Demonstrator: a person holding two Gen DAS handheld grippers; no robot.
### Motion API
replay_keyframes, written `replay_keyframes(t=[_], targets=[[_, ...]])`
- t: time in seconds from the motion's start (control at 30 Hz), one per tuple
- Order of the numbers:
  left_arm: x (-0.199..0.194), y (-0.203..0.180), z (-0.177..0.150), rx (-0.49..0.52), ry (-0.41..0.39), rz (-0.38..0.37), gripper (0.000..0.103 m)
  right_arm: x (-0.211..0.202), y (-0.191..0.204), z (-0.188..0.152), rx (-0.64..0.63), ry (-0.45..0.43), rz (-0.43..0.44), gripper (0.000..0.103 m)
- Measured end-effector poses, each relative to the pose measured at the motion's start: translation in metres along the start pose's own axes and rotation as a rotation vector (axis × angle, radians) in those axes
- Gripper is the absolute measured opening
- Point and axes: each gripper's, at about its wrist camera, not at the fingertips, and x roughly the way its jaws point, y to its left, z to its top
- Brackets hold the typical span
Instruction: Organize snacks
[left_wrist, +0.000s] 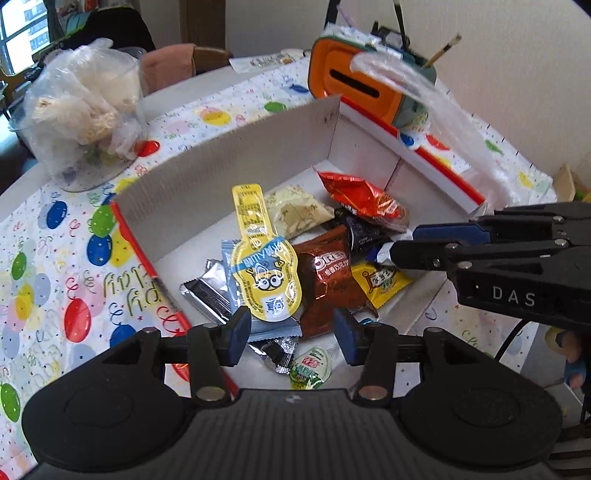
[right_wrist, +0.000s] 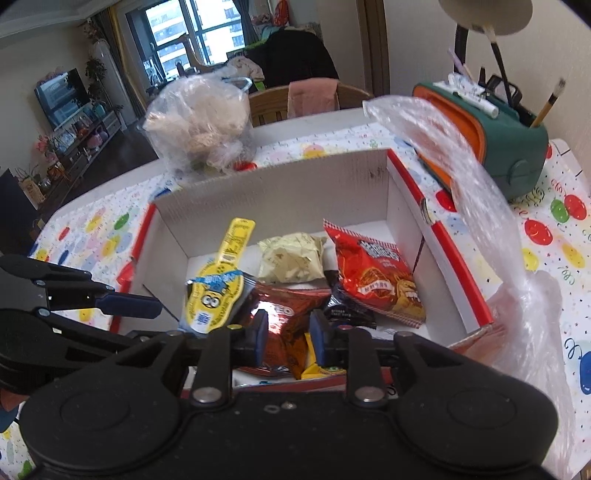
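My left gripper (left_wrist: 291, 338) sits nearest the lens, its blue-padded jaws parted and empty above the near end of the cardboard box (left_wrist: 229, 147). My right gripper (right_wrist: 286, 338) likewise stands released, jaws a little apart with nothing pinched, over the brown Oreo packet (right_wrist: 288, 317).

The box is white inside, with corrugated walls and red trim on its outer flaps. It holds all the snacks in a loose heap:
- a yellow Minions pouch (left_wrist: 264, 269), keyhole-shaped with a long neck, lying on top;
- the glossy brown Oreo packet beside it;
- a crinkled red foil chip bag (left_wrist: 360, 201) toward the far side;
- a pale cream wrapper (left_wrist: 295, 212) next to the red bag;
- a small yellow sachet (left_wrist: 380, 284);
- silver foil bars (left_wrist: 210, 291) at the left;
- a green-labelled packet (left_wrist: 310, 367) nearest me.

A clear plastic bag (right_wrist: 476, 184), empty and limp, drapes beside the box's right wall. A second clear bag (left_wrist: 81, 107) with pale contents stands on the balloon-print tablecloth (left_wrist: 59, 258). An orange-and-green organiser (right_wrist: 495, 147) holds brushes.
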Motion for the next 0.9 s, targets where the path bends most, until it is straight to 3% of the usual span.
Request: replay_keyframes(t=[0.17, 0.47, 0.67, 0.73, 0.9], targets=[[-0.026, 0.007, -0.006, -0.014, -0.072, 0.002, 0.062, -0.017, 0.013, -0.001, 0.008, -0.042, 0.000, 0.030], [-0.071, 0.024, -0.020, -0.036, -0.173, 0.022, 0.064, -0.044, 0.041, -0.006, 0.028, -0.104, -0.003, 0.039], [-0.101, 0.036, -0.031, -0.041, -0.228, 0.037, 0.071, -0.063, 0.060, -0.014, 0.038, -0.150, -0.003, 0.056], [-0.110, 0.041, -0.035, -0.046, -0.248, 0.039, 0.071, -0.070, 0.069, -0.017, 0.034, -0.172, -0.004, 0.067], [-0.130, 0.048, -0.046, -0.058, -0.286, 0.038, 0.078, -0.082, 0.088, -0.021, 0.016, -0.205, 0.009, 0.079]])
